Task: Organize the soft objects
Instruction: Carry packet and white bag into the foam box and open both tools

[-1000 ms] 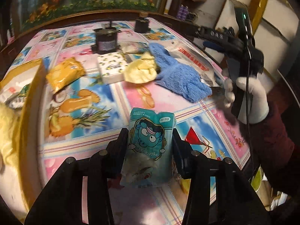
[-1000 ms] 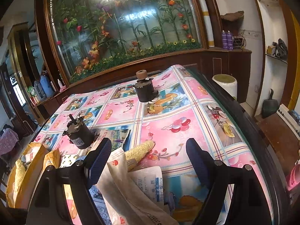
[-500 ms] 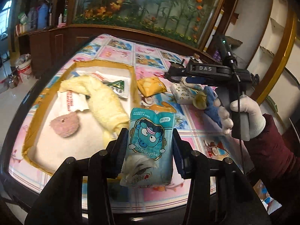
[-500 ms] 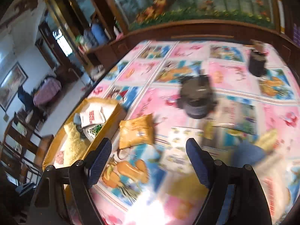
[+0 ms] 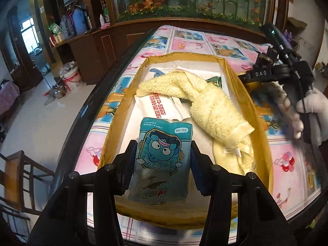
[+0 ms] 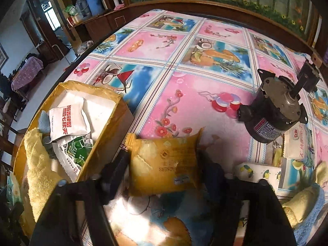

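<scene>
From the left wrist view, the left gripper holds a blue tissue pack between its fingers over the near end of the yellow box. The fingers are easing apart, though their pads look to be against the pack's sides yet, so I judge this the drop-off step. Already in the box lie a pale yellow towel and a white pouch with red lettering, the towel draped partly over the pouch. At the right edge a white-gloved hand carries the other tool just beyond the box wall.

From the right wrist view, the right gripper has its fingers closing around an orange snack packet that lies on the patterned bench just beside the box — whether the pads press it yet I cannot tell. The box shows the white pouch, a green-and-white bag and the towel. A dark motor stands on the bench to the right; it is hard, and likely not part of the sort.

Several soft things are boxed, two are in hand. Left out on the bench — a lemon-print pack, a white bag, a blue cloth and a yellow cloth on it.
</scene>
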The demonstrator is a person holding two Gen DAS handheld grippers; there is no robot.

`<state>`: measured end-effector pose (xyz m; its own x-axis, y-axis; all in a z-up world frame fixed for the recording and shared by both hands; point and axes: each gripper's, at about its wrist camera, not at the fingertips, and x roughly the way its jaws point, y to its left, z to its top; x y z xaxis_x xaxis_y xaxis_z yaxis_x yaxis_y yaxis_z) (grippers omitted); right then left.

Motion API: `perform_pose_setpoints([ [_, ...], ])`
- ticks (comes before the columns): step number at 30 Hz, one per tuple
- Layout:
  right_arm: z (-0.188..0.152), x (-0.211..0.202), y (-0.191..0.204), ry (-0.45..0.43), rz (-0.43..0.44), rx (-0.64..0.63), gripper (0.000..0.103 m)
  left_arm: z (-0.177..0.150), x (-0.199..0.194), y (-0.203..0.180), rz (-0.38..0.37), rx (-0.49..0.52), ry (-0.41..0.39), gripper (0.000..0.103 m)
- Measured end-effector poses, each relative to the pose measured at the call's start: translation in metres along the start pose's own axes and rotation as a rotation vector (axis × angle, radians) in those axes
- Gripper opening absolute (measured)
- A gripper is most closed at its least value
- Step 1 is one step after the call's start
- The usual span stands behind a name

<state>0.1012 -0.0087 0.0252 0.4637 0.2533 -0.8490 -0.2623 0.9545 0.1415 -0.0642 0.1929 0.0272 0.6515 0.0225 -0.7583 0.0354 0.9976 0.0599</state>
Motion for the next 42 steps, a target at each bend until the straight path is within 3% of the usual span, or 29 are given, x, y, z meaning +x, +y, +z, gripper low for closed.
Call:
perform_pose_setpoints([
  [6, -0.006, -0.015, 0.002, -0.045, 0.004, -0.026, 0.05, -0.005, -0.018, 0.017, -0.016, -0.063, -0.029, 0.051],
  [10, 0.002, -0.045, -0.005, -0.146, -0.011, 0.014, 0.05, -0.006, -0.023, 0.026, -0.008, -0.116, -0.035, 0.057],
  [14, 0.015, -0.067, 0.014, -0.186, 0.069, -0.013, 0.05, -0.006, -0.008, 0.034, -0.097, -0.161, -0.003, 0.06],
  [18, 0.027, -0.056, 0.053, -0.146, 0.152, -0.07, 0.051, -0.003, -0.01, 0.054, -0.228, -0.282, -0.028, 0.06],
  [21, 0.033, -0.037, 0.074, -0.124, 0.165, -0.099, 0.051, -0.002, -0.022, 0.07, -0.299, -0.362, -0.067, 0.061],
  [24, 0.038, -0.015, 0.082, -0.077, 0.176, -0.071, 0.053, -0.002, -0.032, 0.079, -0.274, -0.405, -0.081, 0.073],
  [27, 0.038, 0.001, 0.088, -0.031, 0.171, -0.075, 0.053, -0.006, -0.039, 0.083, -0.284, -0.425, -0.09, 0.073],
  [34, 0.025, -0.04, 0.091, -0.124, 0.204, -0.098, 0.058, -0.013, -0.043, 0.081, -0.289, -0.442, -0.082, 0.073],
  [37, 0.011, -0.045, 0.113, -0.077, 0.187, -0.199, 0.057, -0.016, -0.047, 0.079, -0.291, -0.445, -0.082, 0.073],
  [39, 0.0, -0.04, 0.129, -0.047, 0.136, -0.255, 0.047, -0.02, -0.053, 0.077, -0.287, -0.444, -0.087, 0.073],
  [42, -0.021, -0.017, 0.149, 0.086, 0.17, -0.284, 0.041, -0.026, -0.063, 0.078, -0.288, -0.453, -0.102, 0.073],
])
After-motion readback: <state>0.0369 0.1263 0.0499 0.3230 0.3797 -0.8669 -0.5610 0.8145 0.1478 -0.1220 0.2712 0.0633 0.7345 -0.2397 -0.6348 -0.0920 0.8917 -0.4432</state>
